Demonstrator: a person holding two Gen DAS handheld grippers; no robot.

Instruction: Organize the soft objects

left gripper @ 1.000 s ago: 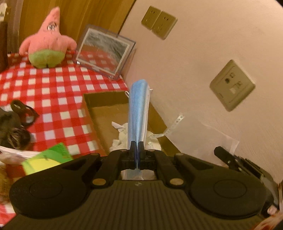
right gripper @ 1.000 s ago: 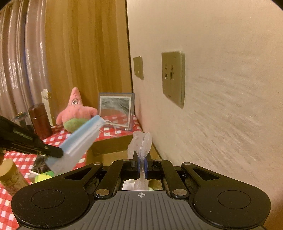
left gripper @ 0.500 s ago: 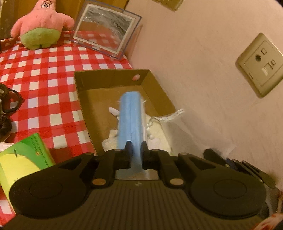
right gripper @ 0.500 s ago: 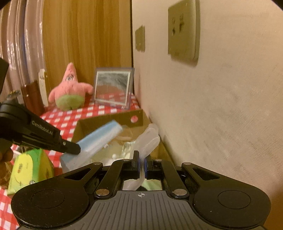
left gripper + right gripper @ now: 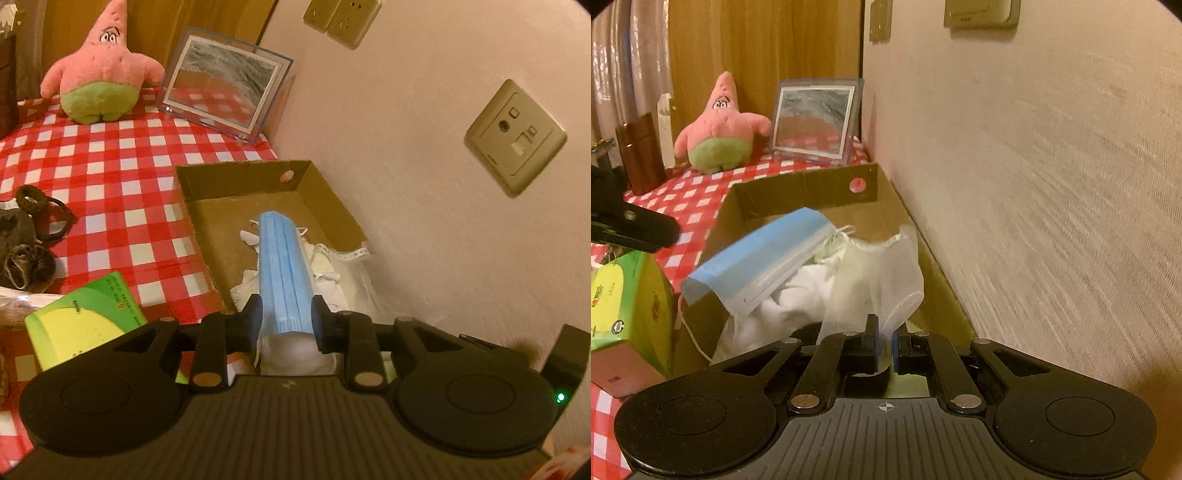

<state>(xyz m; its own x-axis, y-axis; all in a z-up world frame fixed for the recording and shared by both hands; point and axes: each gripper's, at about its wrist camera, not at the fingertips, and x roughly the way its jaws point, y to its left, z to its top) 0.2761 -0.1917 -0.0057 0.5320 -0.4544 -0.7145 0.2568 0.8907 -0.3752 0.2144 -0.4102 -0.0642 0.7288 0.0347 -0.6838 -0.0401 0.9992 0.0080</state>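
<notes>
A folded blue face mask (image 5: pixel 282 266) lies tilted over the cardboard box (image 5: pixel 240 177), resting on white cloths (image 5: pixel 325 266) inside it. My left gripper (image 5: pixel 286 319) is opening; the mask's near end sits between its jaws, and the pads do not press on it. In the right wrist view the mask (image 5: pixel 757 254) hangs free of the left gripper's fingers (image 5: pixel 635 225). My right gripper (image 5: pixel 884 343) is shut on a sheer white sock (image 5: pixel 882 280), held low over the box (image 5: pixel 801 188) next to the wall.
A pink star plush (image 5: pixel 99 74) and a framed mirror (image 5: pixel 225 81) stand at the back of the red checked cloth. A green and yellow carton (image 5: pixel 81 321) sits left of the box, dark hair ties (image 5: pixel 33 199) further left. Wall sockets (image 5: pixel 515 136) are on the right.
The left jaws went from shut on the mask to parted, and the mask has settled onto the cloths in the box. The right gripper came down toward the box with the sock.
</notes>
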